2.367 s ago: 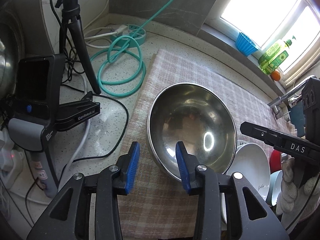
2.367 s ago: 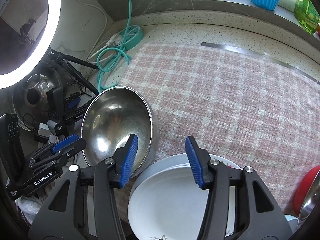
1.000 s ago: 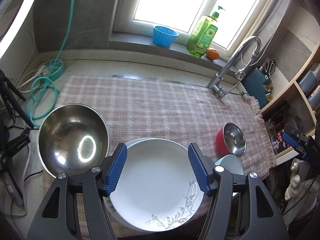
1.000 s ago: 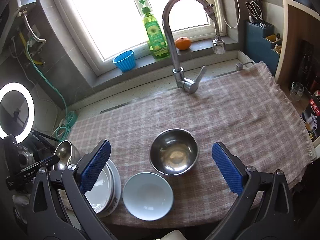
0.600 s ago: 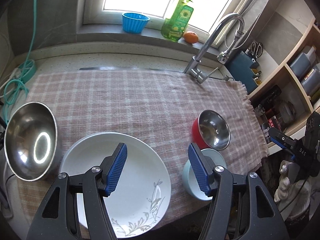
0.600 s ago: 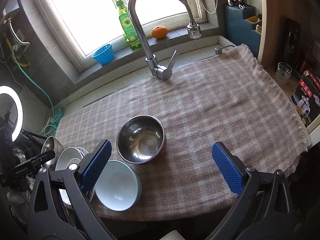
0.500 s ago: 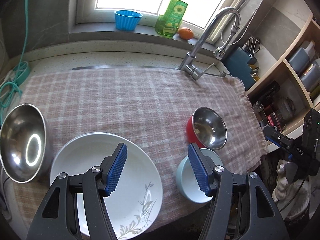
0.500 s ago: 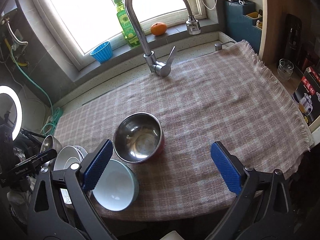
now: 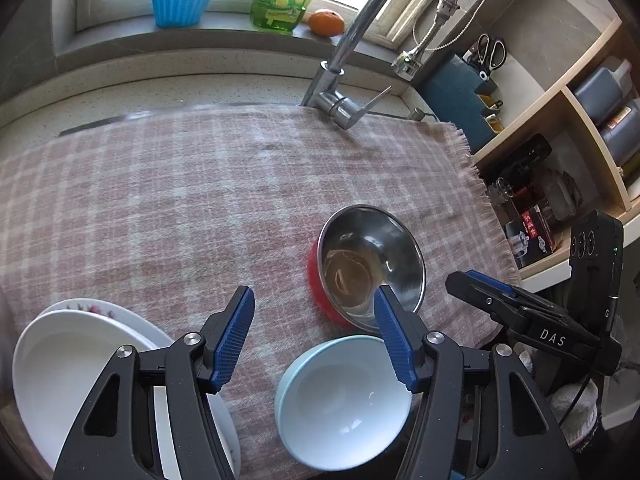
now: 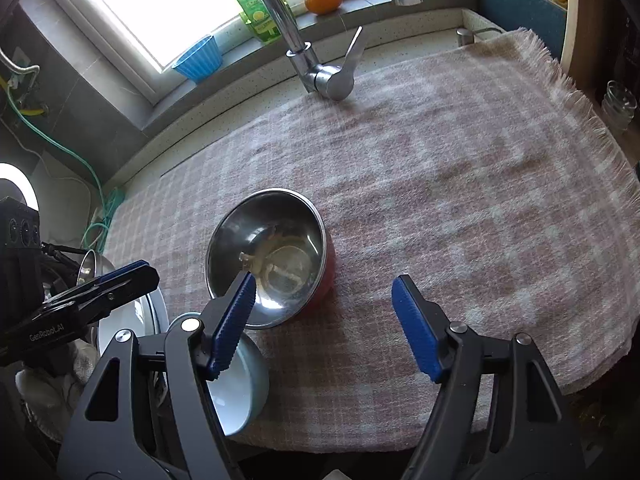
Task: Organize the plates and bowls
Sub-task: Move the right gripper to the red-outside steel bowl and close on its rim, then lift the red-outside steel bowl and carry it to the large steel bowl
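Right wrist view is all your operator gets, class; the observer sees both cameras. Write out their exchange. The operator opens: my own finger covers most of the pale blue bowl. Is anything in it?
Observer: No. The left wrist view shows the pale blue bowl empty and white inside.
Operator: What about the plates behind the other gripper?
Observer: There are two. A plain white plate lies on top of a plate with a flowered rim.
Operator: Is the left gripper holding anything?
Observer: No. The left gripper is open and holds nothing. Its view shows the checked cloth between the fingers, with the plates to one side and the bowl to the other.
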A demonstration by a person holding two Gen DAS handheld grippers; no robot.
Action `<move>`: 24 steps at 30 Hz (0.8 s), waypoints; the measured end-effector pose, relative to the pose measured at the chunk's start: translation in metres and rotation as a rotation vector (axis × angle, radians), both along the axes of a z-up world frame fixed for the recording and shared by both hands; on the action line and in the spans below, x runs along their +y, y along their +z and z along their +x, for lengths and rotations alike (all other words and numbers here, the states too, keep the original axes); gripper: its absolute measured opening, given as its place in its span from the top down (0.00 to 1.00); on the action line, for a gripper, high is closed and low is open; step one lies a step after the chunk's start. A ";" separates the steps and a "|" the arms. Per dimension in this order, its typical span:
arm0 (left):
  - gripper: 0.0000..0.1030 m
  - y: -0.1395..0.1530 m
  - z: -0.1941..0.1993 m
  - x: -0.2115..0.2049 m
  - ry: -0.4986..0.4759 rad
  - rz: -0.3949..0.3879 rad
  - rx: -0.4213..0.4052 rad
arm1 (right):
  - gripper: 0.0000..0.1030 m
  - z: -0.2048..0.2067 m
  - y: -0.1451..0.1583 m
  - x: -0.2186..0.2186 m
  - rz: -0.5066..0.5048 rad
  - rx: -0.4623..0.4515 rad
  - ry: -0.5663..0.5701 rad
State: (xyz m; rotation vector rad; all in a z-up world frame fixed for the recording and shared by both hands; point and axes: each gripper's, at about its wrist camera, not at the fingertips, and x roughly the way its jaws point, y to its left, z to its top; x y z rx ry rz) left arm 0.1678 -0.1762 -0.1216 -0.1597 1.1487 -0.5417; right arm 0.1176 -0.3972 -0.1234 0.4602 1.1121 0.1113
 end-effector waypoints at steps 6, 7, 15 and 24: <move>0.63 -0.019 0.016 -0.016 -0.024 0.009 0.061 | 0.49 0.013 -0.026 -0.008 0.080 0.064 -0.022; 0.67 -0.021 0.019 -0.017 -0.024 0.007 0.071 | 0.51 0.016 -0.029 -0.009 0.087 0.070 -0.021; 0.83 -0.034 0.031 -0.022 -0.022 0.000 0.109 | 0.75 0.028 -0.039 -0.007 0.116 0.091 0.005; 0.89 -0.037 0.035 -0.027 -0.041 -0.003 0.113 | 0.86 0.037 -0.037 0.002 0.098 0.095 0.026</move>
